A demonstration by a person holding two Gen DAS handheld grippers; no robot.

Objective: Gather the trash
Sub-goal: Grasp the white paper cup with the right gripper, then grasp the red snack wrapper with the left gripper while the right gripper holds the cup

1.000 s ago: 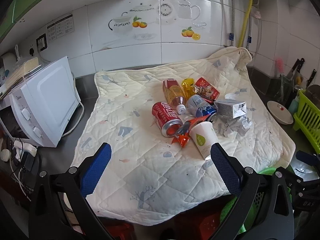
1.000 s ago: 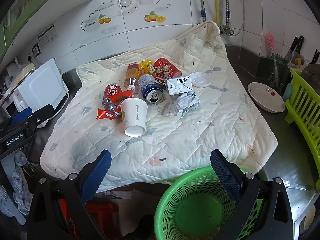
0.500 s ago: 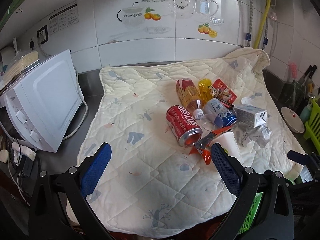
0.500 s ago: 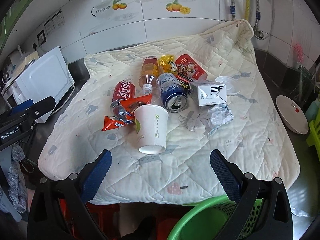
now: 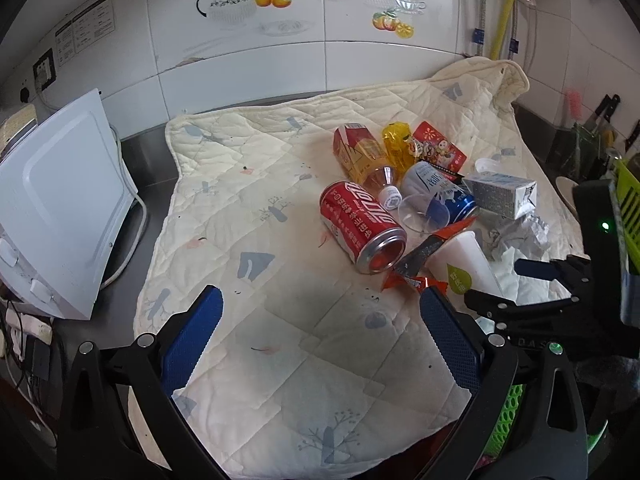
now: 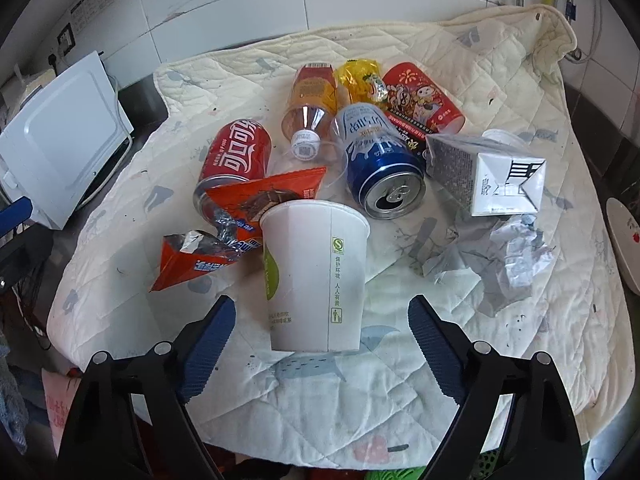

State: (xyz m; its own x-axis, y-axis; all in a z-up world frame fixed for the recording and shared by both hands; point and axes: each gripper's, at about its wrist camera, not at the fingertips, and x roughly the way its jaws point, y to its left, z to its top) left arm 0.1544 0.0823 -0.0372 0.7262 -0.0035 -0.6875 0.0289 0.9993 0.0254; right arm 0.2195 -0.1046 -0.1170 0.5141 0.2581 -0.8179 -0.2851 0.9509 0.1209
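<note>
Now right claw (image 6: 318, 322) wide, paper cup (image 6: 314, 276) between; left claw (image 5: 320, 322) wide over bare quilt (image 5: 248, 216).

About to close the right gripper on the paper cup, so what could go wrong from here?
1. The right gripper is open, with the upside-down paper cup just ahead of its fingers. Thin paper may crush or slip in a hard squeeze.
2. The orange snack wrapper lies against the cup's left side and could be dragged along or pinched.
3. The blue can lies on its side close behind; a push forward may set it rolling.
</note>
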